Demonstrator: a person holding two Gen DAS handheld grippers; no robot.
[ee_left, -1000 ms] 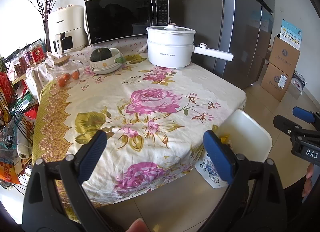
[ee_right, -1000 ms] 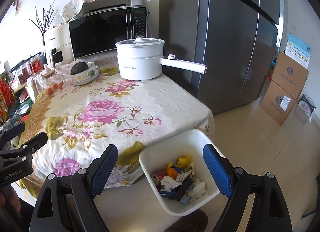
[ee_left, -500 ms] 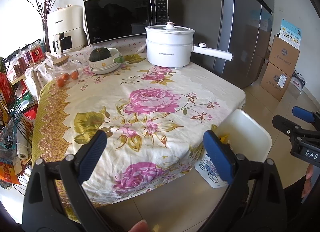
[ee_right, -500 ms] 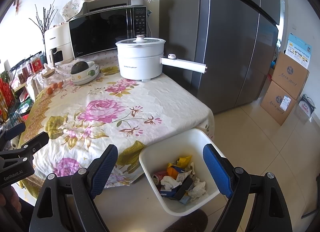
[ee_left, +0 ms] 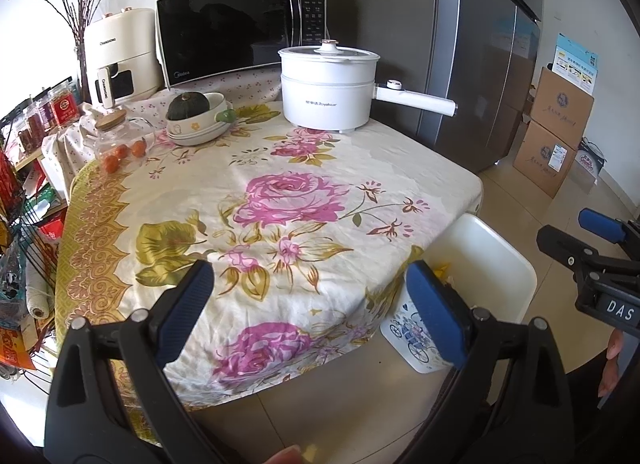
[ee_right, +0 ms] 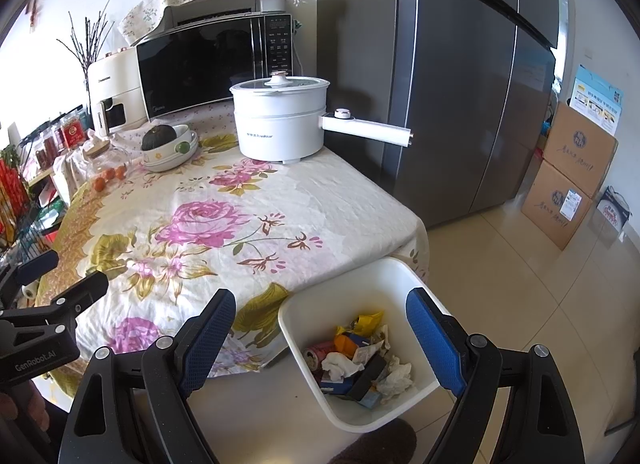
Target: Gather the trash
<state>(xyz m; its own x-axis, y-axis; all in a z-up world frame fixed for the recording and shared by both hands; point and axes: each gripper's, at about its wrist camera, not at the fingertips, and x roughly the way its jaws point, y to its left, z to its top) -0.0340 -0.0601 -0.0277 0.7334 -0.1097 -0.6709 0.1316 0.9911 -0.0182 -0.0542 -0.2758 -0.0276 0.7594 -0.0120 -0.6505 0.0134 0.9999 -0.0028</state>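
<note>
A white waste bin (ee_right: 304, 316) stands on the floor by the table's near right corner, holding crumpled paper, wrappers and a can (ee_right: 360, 360). My right gripper (ee_right: 320, 340) hovers above the bin, open, with nothing between its blue pads. In the left wrist view the bin (ee_left: 500, 264) shows partly behind the table corner. My left gripper (ee_left: 310, 312) is open and empty over the table's front edge. The flowered tablecloth (ee_left: 280, 200) has no loose trash on its near part. Each gripper appears at the edge of the other's view.
At the table's back stand a white electric pot (ee_right: 280, 120) with a long handle, a microwave (ee_right: 212, 64), an air fryer (ee_left: 120, 56), a bowl with a squash (ee_left: 196, 116) and a glass jar (ee_left: 120, 140). A grey fridge (ee_right: 460, 84) and cardboard boxes (ee_right: 572, 172) are right; a wire rack (ee_left: 24, 224) left.
</note>
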